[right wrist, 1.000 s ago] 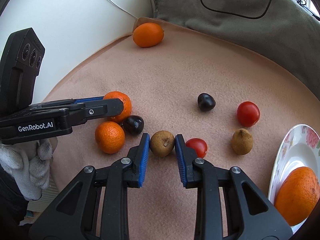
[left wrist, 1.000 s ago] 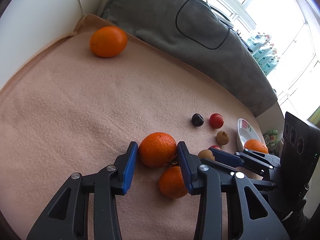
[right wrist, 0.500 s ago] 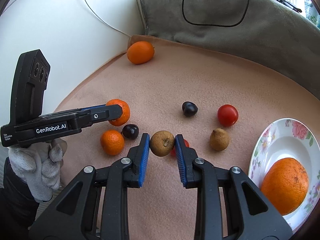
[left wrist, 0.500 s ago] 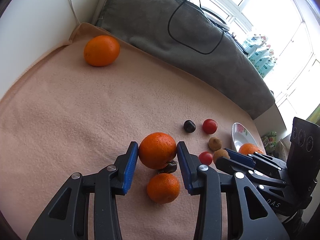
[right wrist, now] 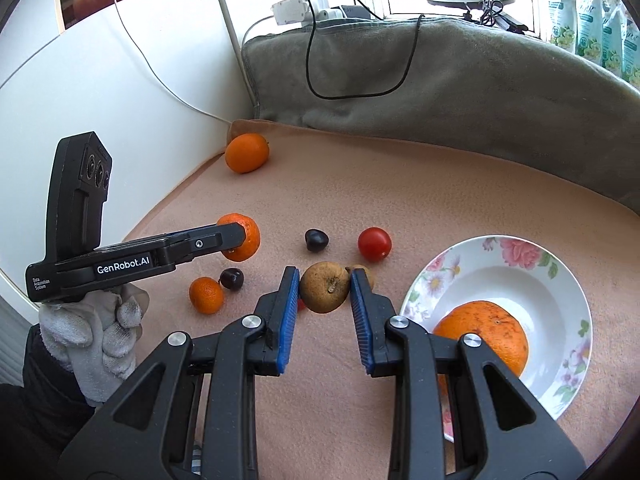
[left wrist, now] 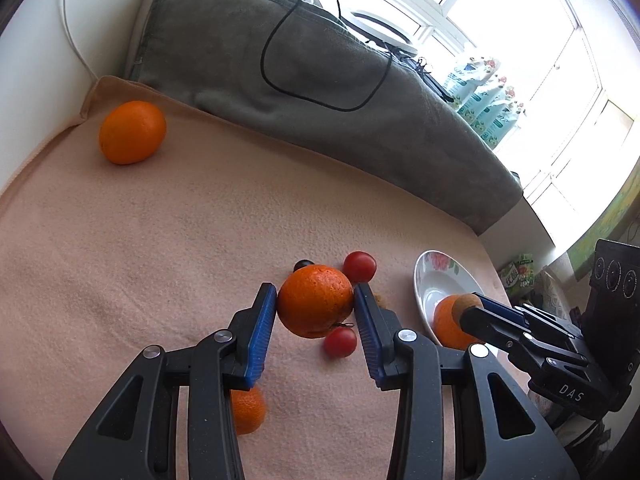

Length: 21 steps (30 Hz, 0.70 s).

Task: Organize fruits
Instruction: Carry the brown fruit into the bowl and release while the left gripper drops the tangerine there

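Right wrist view, plate bearing: the flowered plate (right wrist: 532, 276) lies ahead and to the right of the right hand-held gripper (right wrist: 325, 285), near it, already holding one large orange (right wrist: 484, 332).
Right hand-held gripper state: clamped on a brown round fruit (right wrist: 325, 287), both blue pads pressing its sides, the fruit lifted clear of the pink blanket (right wrist: 400, 184).
Left hand-held gripper state: clamped on a rough-skinned orange (left wrist: 315, 301) between its pads, held above the blanket; point of grip (left wrist: 315, 308).
Left wrist view, plate bearing: the plate (left wrist: 430, 280) lies to the right of the held orange, with the right hand-held gripper already at the plate's near rim, between it and the left one.
Nearer hand: the right, by judgement; its fruit probably goes down first beside the large orange.
Long axis: neither held fruit has a marked one; approach angle matters little.
Loose fruit on blanket: two red tomatoes (left wrist: 359, 266) (left wrist: 340, 342), dark plums (right wrist: 317, 240) (right wrist: 232, 279), a small mandarin (right wrist: 206, 295), a far orange (left wrist: 132, 132) near the grey cushion (left wrist: 280, 92).
Risk: both hand-held grippers converge on one plate; stagger the drops.
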### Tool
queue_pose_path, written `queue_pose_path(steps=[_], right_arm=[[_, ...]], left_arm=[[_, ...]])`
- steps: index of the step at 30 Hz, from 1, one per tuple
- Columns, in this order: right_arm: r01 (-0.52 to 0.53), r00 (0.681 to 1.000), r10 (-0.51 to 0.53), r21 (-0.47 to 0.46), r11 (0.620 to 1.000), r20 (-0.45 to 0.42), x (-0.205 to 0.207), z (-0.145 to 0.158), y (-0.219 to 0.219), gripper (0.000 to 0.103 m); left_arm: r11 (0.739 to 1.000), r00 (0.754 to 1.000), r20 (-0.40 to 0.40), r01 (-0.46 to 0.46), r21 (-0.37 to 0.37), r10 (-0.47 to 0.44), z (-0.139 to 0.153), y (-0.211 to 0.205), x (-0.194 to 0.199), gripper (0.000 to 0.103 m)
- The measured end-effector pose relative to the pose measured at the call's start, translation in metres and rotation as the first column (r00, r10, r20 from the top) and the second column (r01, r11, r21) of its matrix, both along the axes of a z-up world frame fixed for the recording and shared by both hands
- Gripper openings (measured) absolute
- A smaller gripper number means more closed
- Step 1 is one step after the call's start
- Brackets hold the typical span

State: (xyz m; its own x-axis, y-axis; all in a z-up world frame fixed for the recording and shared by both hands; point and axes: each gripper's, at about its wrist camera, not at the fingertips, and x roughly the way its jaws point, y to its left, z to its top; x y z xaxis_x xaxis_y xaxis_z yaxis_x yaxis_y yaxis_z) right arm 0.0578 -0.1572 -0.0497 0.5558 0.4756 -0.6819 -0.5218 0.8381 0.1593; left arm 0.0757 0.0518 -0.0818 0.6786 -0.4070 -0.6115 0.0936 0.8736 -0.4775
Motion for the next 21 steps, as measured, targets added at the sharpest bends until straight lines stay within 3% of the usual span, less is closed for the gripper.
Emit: queue_pose_path(steps=[21], right_arm=[[0.227, 0.974, -0.227, 0.017, 0.974, 0.000, -0.004, 0.009, -0.116, 0.027]], left_arm=[[0.983, 0.983, 0.024, 0.183, 0.008, -0.183, 0.013, -0.094, 0.034, 0.039]])
